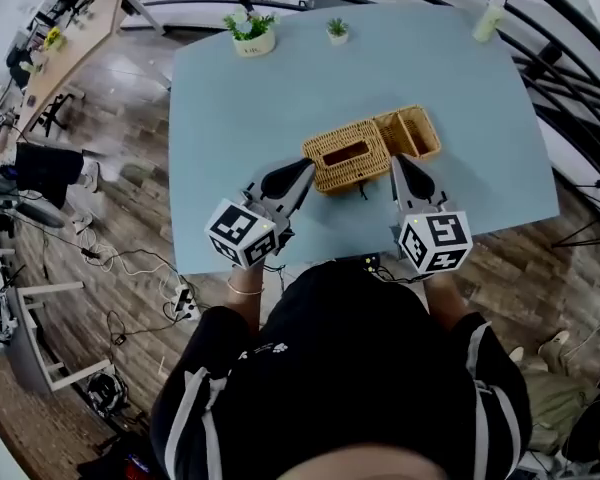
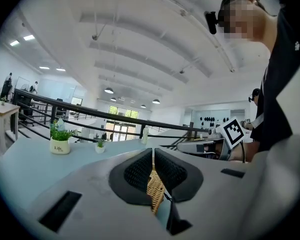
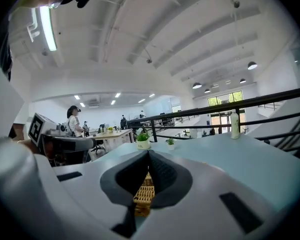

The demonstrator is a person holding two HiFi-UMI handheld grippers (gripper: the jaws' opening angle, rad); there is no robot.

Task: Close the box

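Note:
A woven wicker box (image 1: 348, 156) lies on the blue table (image 1: 230, 118), with a dark slot in its left part and an open wicker part (image 1: 412, 133) joined at its right. My left gripper (image 1: 302, 171) is shut, its tip at the box's left end. My right gripper (image 1: 398, 165) is shut too, with its tip at the near side of the box where the two parts meet. In the left gripper view the jaws (image 2: 153, 151) meet with wicker (image 2: 155, 189) showing below them. In the right gripper view the closed jaws (image 3: 149, 154) hang over wicker (image 3: 143, 193). I cannot tell whether either gripper touches the box.
Two small potted plants (image 1: 251, 30) (image 1: 337, 30) and a pale bottle (image 1: 488, 18) stand along the table's far edge. A dark curved railing (image 1: 550, 58) runs behind and to the right. A small black device (image 1: 366, 261) sits at the table's near edge.

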